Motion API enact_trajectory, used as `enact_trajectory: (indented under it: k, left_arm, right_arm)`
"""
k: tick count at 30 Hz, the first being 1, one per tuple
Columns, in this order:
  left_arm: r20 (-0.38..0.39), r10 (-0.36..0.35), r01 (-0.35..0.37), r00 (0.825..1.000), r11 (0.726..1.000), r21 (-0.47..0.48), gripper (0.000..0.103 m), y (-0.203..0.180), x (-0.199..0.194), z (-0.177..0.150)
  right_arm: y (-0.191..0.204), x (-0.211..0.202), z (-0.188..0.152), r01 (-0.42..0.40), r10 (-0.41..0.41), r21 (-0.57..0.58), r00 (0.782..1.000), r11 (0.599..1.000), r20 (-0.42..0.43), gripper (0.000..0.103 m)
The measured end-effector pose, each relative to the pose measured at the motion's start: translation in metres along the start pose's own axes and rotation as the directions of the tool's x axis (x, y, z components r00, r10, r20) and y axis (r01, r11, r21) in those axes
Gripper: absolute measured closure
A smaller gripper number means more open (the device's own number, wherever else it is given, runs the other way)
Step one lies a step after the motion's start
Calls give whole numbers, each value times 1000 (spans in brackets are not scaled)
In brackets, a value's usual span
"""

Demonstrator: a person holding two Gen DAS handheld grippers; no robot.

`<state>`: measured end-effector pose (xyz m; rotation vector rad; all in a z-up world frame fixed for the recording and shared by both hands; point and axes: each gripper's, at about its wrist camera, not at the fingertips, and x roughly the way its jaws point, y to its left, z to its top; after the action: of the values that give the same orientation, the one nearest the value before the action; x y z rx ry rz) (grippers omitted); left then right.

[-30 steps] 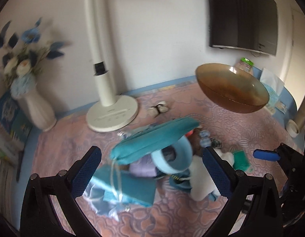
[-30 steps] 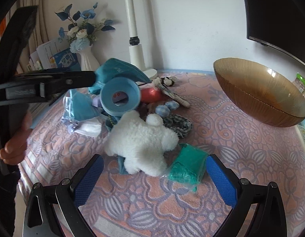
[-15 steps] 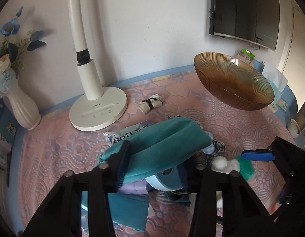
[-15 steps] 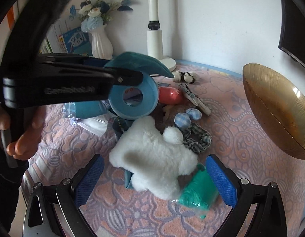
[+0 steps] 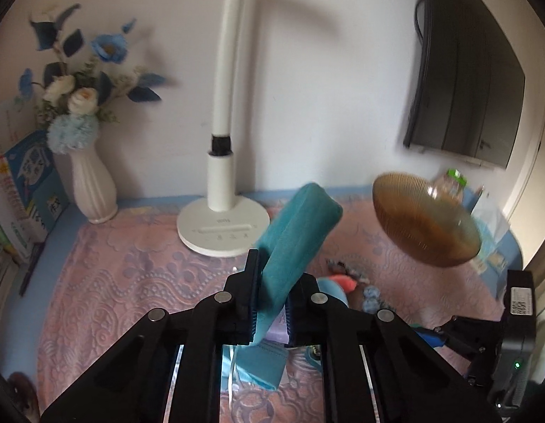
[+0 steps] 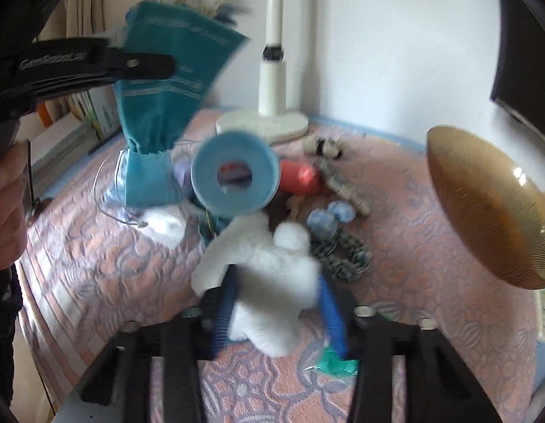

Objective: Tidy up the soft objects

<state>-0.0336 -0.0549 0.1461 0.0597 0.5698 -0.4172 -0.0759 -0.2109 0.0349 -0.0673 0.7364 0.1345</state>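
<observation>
My left gripper [image 5: 269, 303] is shut on a folded teal cloth [image 5: 297, 236] and holds it lifted above the table; it also shows in the right wrist view [image 6: 173, 81]. My right gripper [image 6: 277, 312] is shut on a white plush toy [image 6: 269, 275] lying on the pink tablecloth. Behind the plush lies a pile: a light blue ring [image 6: 235, 176], a red soft piece [image 6: 300, 178], small blue-white balls [image 6: 329, 218] and a striped fabric loop [image 6: 346, 257]. An amber glass bowl [image 6: 484, 211] stands at the right.
A white lamp base [image 5: 223, 231] stands at the back. A white vase with blue flowers [image 5: 92, 187] and books stand at the back left. A green packet [image 6: 334, 365] lies by my right fingers. A dark screen hangs on the wall.
My left gripper has lifted the teal cloth up off the pile. My right gripper has moved forward and closed on the white plush toy.
</observation>
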Motion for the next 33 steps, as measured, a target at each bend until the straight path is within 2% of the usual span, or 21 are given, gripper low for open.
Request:
enact_trajectory:
  k: [4,7,9,11,14,15,16,21,23,26,28,33]
  left_arm:
    - [69,4,-1,998,999,-39,94,8,-40,7]
    - [93,17,-12,996,999,-52,94,7,-67,4]
    - [105,17,-12,994,998,-54,94,6,-85,-2]
    - [107,18,-12,994,998,-57,94,4,-97,-10]
    - [100,15,-8,995,997,-73,94,4,-111,-26]
    - [100,11,-2,995,997,-81,94,7,-115,-34]
    - [99,7,2,995,996,-86,94,10,-117,-39]
    - [60,-21,30,998,987,-159,94,34,-115,-75]
    - [60,-60,70,996,980,-184,94,43,-112,-90]
    - [43,-118,125,992,963,-239,94,56,-103,-115]
    - [15,-132,131,991,951,-280,94,64,-95,-133]
    - [-15,-120,106,993,926,-361,93,86,-90,-159]
  right_arm:
    - [-5,-22,6,-35,33,39,999,999,43,84]
    - [-5,-35,7,-54,52,38,998,998,48,85]
    - [-3,-43,6,-94,92,44,995,995,38,85]
    - [-4,-50,2,-136,135,60,991,989,20,81]
    - [-1,-57,-4,-133,131,67,991,989,23,58]
    - [0,-59,-5,-120,118,64,993,991,29,46]
    - [1,-62,-7,-102,100,59,994,993,35,43]
    - [-9,-69,-16,-27,26,51,1000,998,9,41]
    - [-18,-69,-22,-36,38,75,999,997,-16,40]
    - [-27,-65,-32,-76,83,112,995,991,-53,30]
    - [-25,-61,-34,-91,98,113,993,989,-64,22]
    - [-2,-33,-23,-61,63,22,992,998,-113,22]
